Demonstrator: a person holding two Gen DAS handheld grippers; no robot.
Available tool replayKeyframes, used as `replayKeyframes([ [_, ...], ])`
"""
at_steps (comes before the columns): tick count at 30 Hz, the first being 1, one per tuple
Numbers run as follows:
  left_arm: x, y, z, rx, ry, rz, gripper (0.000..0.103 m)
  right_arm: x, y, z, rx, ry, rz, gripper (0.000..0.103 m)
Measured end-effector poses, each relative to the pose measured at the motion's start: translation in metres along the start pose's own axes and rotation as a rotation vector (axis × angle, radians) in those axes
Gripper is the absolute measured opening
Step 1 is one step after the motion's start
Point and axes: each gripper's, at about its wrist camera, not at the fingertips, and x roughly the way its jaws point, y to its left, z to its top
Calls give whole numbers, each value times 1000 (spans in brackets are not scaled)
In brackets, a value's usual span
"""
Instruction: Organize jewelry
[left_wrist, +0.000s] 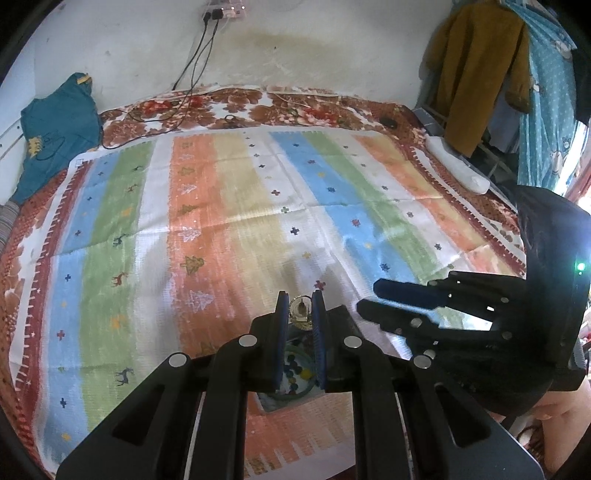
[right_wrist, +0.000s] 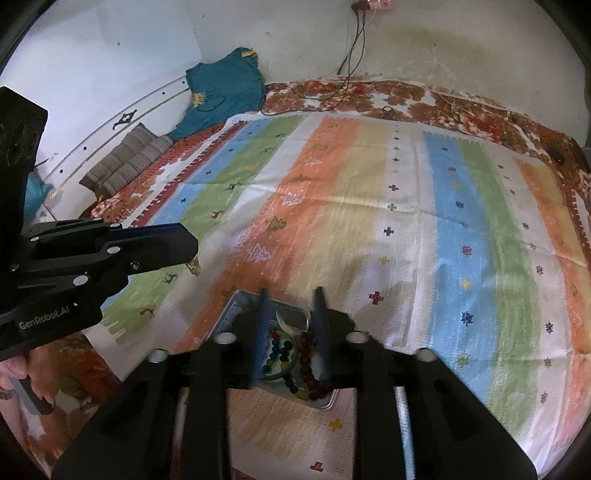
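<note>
Left gripper (left_wrist: 300, 308) is clamped on a small gold earring (left_wrist: 301, 310), pinched between its blue pads (left_wrist: 282, 317) and held above the striped cloth (left_wrist: 229, 206). Directly below it, seen through the gap between the fingers, sits a metal tray (right_wrist: 236, 301) with jewelry inside: a multicolor bead string (right_wrist: 279, 350) and a green bangle (right_wrist: 295, 354).

Right gripper (right_wrist: 291, 295) hangs over the same tray, jaws apart, nothing pressed between them. A dark red bead bracelet (right_wrist: 306, 360) lies in the tray between and under its fingers, close to the right finger; can't tell if they touch.

The two grippers are side by side, near each other, both tilted down over the tray. A hand (right_wrist: 22, 373) grips the left handle.
</note>
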Motion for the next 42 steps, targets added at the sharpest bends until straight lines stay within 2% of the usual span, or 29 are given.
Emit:
replayKeyframes([
  [1, -1, 0, 1, -12, -7, -4, 12, -2, 1, 0, -7, -11, -4, 46],
  [3, -3, 1, 2, -28, -17, -3, 22, -6, 2, -1, -14, -27, -15, 47],
  [8, -9, 9, 0, -54, -26, 27, 27, -12, -4, -6, 7, -31, -28, 54],
  [13, -16, 10, -9, -46, -26, 51, 42, -23, -11, -13, 33, -49, -45, 68],
  [17, -23, 9, -22, -34, -26, 52, 57, -31, -13, -18, 36, -68, -48, 74],
  [21, -29, 8, -31, -28, -32, 55, 72, -35, -12, -24, 29, -72, -48, 85],
  [25, -34, 8, -39, -23, -44, 59, 81, -42, -10, -29, 6, -88, -76, 92],
  [30, -42, 1, -49, 17, -72, 91, 95, -44, -13, -34, 17, -84, -58, 95],
  [38, -48, 2, -53, 8, -101, 118, 98, -53, -11, -43, 7, -111, -69, 98],
  [42, -49, -4, -55, 37, -112, 130, 97, -56, -8, -45, -9, -125, -64, 98],
])
